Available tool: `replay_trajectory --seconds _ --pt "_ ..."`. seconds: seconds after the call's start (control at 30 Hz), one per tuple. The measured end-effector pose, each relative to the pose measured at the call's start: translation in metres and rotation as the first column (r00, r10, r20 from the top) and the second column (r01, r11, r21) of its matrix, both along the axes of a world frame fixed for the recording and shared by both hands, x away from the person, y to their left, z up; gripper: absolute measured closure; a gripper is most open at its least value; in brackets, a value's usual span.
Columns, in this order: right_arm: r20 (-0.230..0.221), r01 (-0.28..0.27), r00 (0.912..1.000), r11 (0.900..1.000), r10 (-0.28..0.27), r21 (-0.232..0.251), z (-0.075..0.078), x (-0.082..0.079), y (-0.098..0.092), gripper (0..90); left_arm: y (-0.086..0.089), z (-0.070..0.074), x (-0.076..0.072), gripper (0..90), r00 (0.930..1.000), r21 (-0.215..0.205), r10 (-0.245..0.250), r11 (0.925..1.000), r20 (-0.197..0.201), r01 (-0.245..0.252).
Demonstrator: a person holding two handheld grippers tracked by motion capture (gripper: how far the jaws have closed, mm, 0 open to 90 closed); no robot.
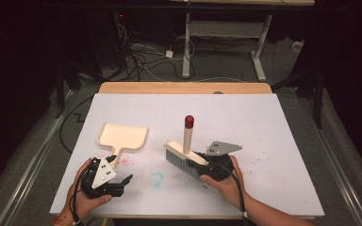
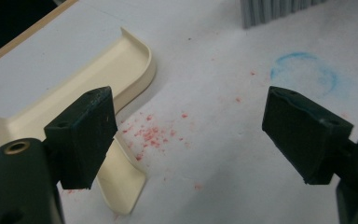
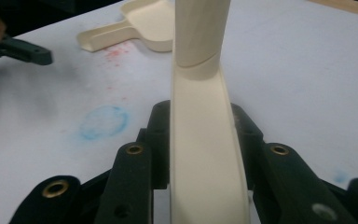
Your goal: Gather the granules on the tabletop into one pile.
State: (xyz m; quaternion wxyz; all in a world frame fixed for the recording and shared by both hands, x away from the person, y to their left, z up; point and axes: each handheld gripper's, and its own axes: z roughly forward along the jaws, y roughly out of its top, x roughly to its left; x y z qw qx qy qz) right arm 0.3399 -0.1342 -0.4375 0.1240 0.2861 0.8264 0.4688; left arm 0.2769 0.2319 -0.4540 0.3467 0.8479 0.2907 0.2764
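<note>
A cream dustpan (image 1: 122,135) lies left of centre, its short handle (image 2: 121,186) pointing at my left gripper (image 1: 121,168). That gripper's jaws stand wide open (image 2: 191,126) over a scatter of red crumbs (image 2: 154,135), one finger (image 2: 81,135) just above the dustpan handle, holding nothing. A hand brush (image 1: 185,155) with a cream back, grey bristles and an upright red-tipped handle (image 1: 188,123) stands at the middle. My right gripper (image 1: 203,164) is shut on the brush's cream back (image 3: 205,158), and the bristles are at the table surface.
A faint blue ring mark (image 1: 156,180) lies on the white table cover (image 1: 264,122) between the two grippers. More faint red specks (image 1: 259,153) dot the right side. The table's wooden far edge (image 1: 184,87) runs behind, with cables and a desk frame (image 1: 226,33) beyond.
</note>
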Motion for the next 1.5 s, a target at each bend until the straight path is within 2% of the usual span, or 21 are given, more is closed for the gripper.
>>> replay_trajectory --seconds 0.03,0.07,0.2,0.3,0.37,0.4,0.5,0.57,0.7,0.8,0.83,0.87,1.0,1.03,1.13,1.17,1.2,1.23,1.27,1.4,1.5 --pt "0.01 0.027 0.9996 1.0 -0.027 -0.007 0.001 0.005 -0.007 67.9 -0.001 0.0 0.0 16.8 1.0 0.004 -0.004 1.0 0.0 0.004" --pt "0.007 0.03 0.9995 1.0 -0.03 -0.003 0.001 0.007 -0.011 68.0 -0.001 0.0 0.0 16.8 1.0 0.004 -0.004 1.0 0.0 0.004" --pt "0.025 0.013 0.9996 1.0 -0.013 0.014 0.008 0.01 -0.018 67.9 -0.003 -0.001 0.001 16.8 0.9999 0.009 -0.011 0.9999 -0.007 0.011" --pt "0.049 -0.024 0.9985 0.999 0.022 0.035 0.019 0.006 -0.023 67.9 -0.004 -0.001 0.001 16.8 0.9999 0.015 -0.015 0.9998 -0.008 0.015" --pt "0.065 -0.075 0.9953 0.996 0.071 0.047 0.028 0.002 -0.028 67.9 -0.004 -0.001 0.001 16.8 0.9999 0.015 -0.015 0.9998 -0.008 0.015" --pt "0.065 -0.075 0.9953 0.996 0.071 0.047 0.028 0.002 -0.028 67.9 -0.004 -0.001 0.001 16.8 0.9999 0.014 -0.014 0.9998 -0.009 0.014" --pt "0.062 -0.183 0.9816 0.982 0.181 0.039 0.035 -0.012 -0.039 67.9 -0.003 -0.001 0.001 16.8 0.9999 0.014 -0.01 0.9998 -0.008 0.01" --pt "0.052 -0.247 0.9679 0.969 0.246 0.025 0.034 -0.021 -0.043 67.9 -0.002 -0.001 0.001 16.8 1.0 0.014 -0.008 0.9999 -0.005 0.008" --pt "0.033 -0.376 0.9261 0.927 0.376 -0.004 0.028 -0.038 -0.048 67.9 -0.002 -0.001 0.0 16.8 1.0 0.018 -0.003 0.9998 -0.006 0.003" --pt "0.007 -0.446 0.895 0.895 0.446 -0.026 0.016 -0.042 -0.049 67.9 -0.003 -0.001 0.0 16.8 1.0 0.018 0.001 0.9998 -0.005 -0.001" --pt "0.007 -0.446 0.895 0.895 0.446 -0.026 0.016 -0.042 -0.049 67.9 -0.003 0.0 0.0 16.8 1.0 0.018 0.001 0.9998 -0.004 -0.001" --pt "-0.018 -0.465 0.8855 0.885 0.464 -0.034 0.006 -0.039 -0.05 67.9 -0.004 0.0 0.0 16.8 1.0 0.02 0.0 0.9998 -0.003 0.0" --pt "-0.021 -0.456 0.8899 0.89 0.456 -0.026 0.002 -0.031 -0.053 67.9 -0.006 0.0 0.0 16.8 1.0 0.023 -0.008 0.9997 -0.002 0.008" --pt "-0.001 -0.442 0.8968 0.896 0.442 -0.037 0.002 -0.024 -0.057 67.9 -0.006 0.0 0.0 16.8 1.0 0.025 -0.01 0.9996 -0.003 0.01" --pt "0.012 -0.423 0.9058 0.906 0.423 -0.035 -0.001 -0.01 -0.061 67.8 -0.006 -0.001 0.001 16.8 0.9999 0.024 -0.012 0.9996 -0.01 0.012" --pt "0.012 -0.423 0.9058 0.906 0.423 -0.035 -0.001 -0.01 -0.061 67.8 -0.006 -0.002 0.002 16.8 0.9999 0.026 -0.012 0.9996 -0.012 0.012" --pt "0.01 -0.418 0.9081 0.908 0.419 -0.029 -0.002 -0.001 -0.06 67.7 -0.007 -0.002 0.002 16.8 0.9998 0.027 -0.014 0.9995 -0.012 0.014" --pt "0.01 -0.418 0.9081 0.908 0.419 -0.029 -0.002 -0.001 -0.06 67.7 -0.007 -0.001 0.002 16.8 0.9998 0.031 -0.017 0.9994 -0.011 0.017" --pt "0.006 -0.427 0.9041 0.904 0.427 -0.024 -0.004 0.008 -0.058 67.7 -0.007 -0.002 0.002 16.8 0.9998 0.031 -0.018 0.9993 -0.012 0.019" --pt "0.012 -0.442 0.8969 0.897 0.442 -0.009 -0.004 0.022 -0.05 67.7 -0.008 -0.003 0.003 16.8 0.9996 0.033 -0.019 0.9992 -0.019 0.02" --pt "0.028 -0.444 0.8956 0.896 0.444 -0.008 -0.005 0.034 -0.043 67.7 -0.01 -0.004 0.003 16.8 0.9994 0.044 -0.023 0.9988 -0.024 0.024"
